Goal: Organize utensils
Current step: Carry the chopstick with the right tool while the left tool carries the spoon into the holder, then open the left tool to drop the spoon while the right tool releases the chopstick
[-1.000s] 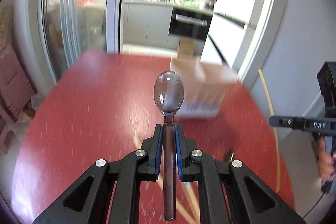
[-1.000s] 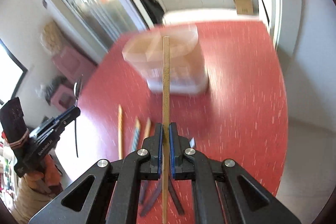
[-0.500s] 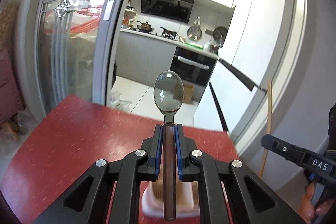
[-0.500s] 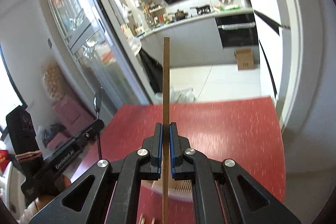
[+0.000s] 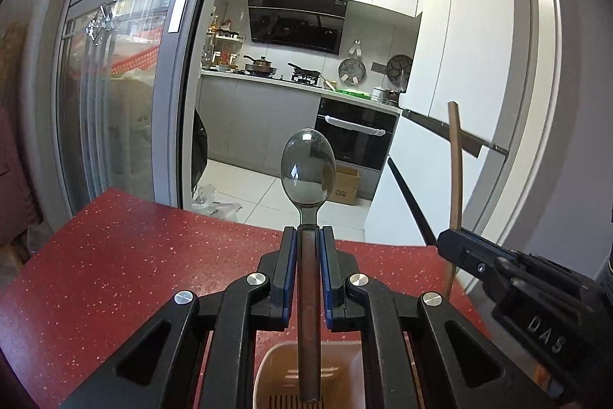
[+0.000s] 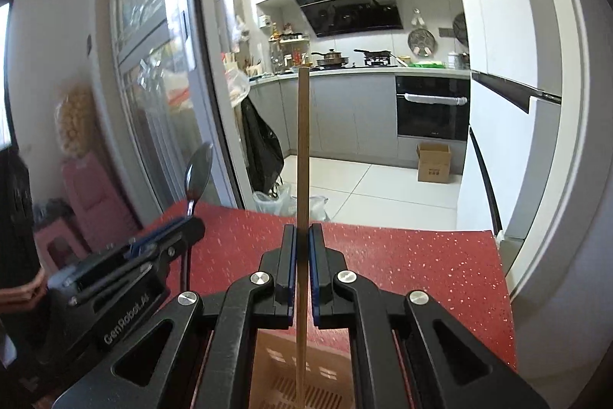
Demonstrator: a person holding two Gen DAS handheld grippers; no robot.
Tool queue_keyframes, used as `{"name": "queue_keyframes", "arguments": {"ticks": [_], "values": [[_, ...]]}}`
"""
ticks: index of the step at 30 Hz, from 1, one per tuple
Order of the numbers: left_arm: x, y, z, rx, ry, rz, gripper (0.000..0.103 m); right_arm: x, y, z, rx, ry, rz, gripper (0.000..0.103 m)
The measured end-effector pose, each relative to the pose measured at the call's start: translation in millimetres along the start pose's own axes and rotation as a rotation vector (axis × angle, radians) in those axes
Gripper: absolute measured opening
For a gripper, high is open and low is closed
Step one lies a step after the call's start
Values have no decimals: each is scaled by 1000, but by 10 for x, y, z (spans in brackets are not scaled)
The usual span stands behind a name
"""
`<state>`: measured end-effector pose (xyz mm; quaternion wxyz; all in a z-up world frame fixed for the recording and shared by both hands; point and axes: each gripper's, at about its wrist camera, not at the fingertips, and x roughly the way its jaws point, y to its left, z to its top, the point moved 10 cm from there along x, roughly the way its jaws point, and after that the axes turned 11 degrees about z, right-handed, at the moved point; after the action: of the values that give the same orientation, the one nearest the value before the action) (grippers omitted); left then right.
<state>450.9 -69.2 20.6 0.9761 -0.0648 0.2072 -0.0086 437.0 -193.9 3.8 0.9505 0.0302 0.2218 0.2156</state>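
Observation:
My left gripper (image 5: 308,230) is shut on a dark-handled metal spoon (image 5: 308,168), bowl end up, its handle tip hanging inside a beige slotted utensil holder (image 5: 276,376) below. My right gripper (image 6: 302,229) is shut on a wooden chopstick (image 6: 302,140), held upright with its lower end inside the same holder (image 6: 268,359). The right gripper (image 5: 452,242) with the chopstick (image 5: 456,175) shows at the right of the left wrist view. The left gripper (image 6: 187,221) with the spoon (image 6: 197,173) shows at the left of the right wrist view.
The holder stands on a red speckled table (image 5: 107,255) (image 6: 413,263). Beyond the table's far edge are a sliding glass door (image 5: 126,83), a kitchen with an oven (image 6: 433,110), a cardboard box (image 6: 433,161) on the floor and a white fridge (image 5: 459,102).
Both grippers have tilted up from looking down at the table to level, and now stand over the holder. The spoon handle and chopstick end have lowered into it.

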Motion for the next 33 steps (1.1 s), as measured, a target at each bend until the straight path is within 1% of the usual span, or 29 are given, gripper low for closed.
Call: {"name": "queue_keyframes", "arguments": {"ticks": [5, 9, 12, 19, 22, 24, 27, 30, 33], "values": [[-70, -45, -273, 69, 9, 27, 40, -31, 58, -296, -45, 16, -13, 6], [-156, -32, -390, 96, 3, 52, 40, -44, 95, -419, -65, 42, -14, 6], [-195, -11, -453, 99, 19, 58, 40, -51, 120, -462, -74, 62, -10, 6], [-334, 42, -466, 124, 7, 71, 41, -77, 170, -499, -73, 76, -6, 7], [-309, 58, -468, 135, 6, 90, 41, -21, 181, -461, -73, 80, -1, 6], [-263, 70, -447, 108, 26, 79, 41, 6, 223, -425, -112, 73, -11, 6], [-246, 79, -345, 72, 1, 83, 41, 55, 256, -392, -176, 63, -33, 6], [-258, 50, -358, 87, -2, 80, 41, 79, 222, -457, -167, 83, -28, 6], [-319, 80, -428, 101, 10, 93, 41, 45, 235, -558, -189, 111, -16, 7]]}}
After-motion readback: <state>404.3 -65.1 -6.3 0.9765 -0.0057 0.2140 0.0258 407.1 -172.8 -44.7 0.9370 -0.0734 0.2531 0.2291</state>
